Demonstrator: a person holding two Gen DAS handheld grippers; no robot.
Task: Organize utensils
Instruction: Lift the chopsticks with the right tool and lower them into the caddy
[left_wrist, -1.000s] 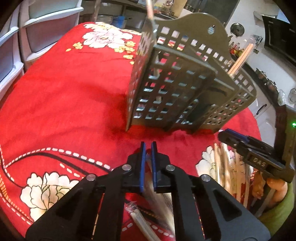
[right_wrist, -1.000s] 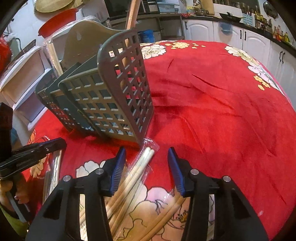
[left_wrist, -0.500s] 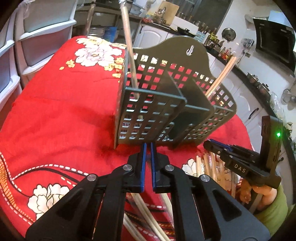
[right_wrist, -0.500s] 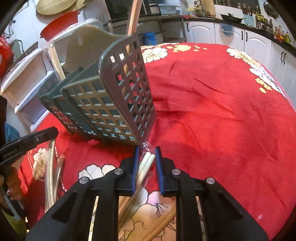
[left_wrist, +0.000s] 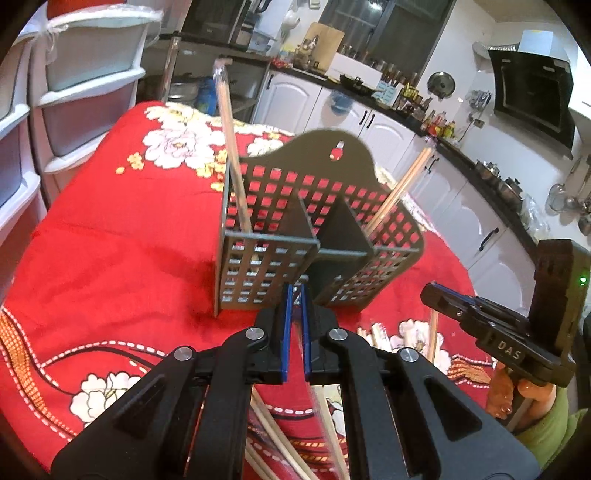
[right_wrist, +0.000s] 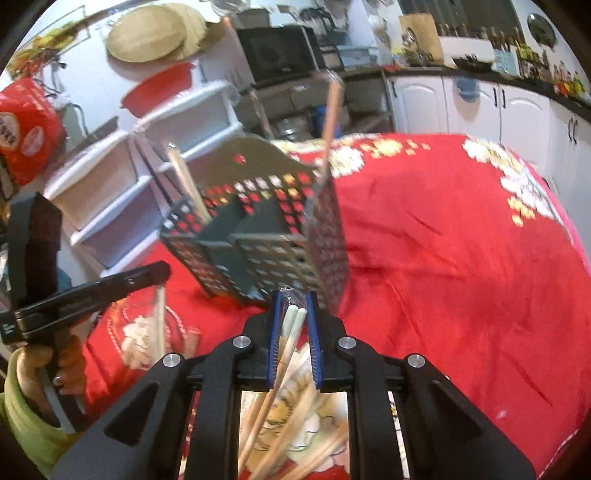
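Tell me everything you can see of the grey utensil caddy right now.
The grey utensil caddy looks like matte plastic, its walls a lattice of square holes, with a taller arched back panel pierced by a hanging slot. Solid dividers split it into compartments. It stands upright on the red floral tablecloth. One wrapped chopstick pair stands in its left compartment and another chopstick pair leans out of the right one. The left gripper sits just in front of its front wall; contact cannot be told.
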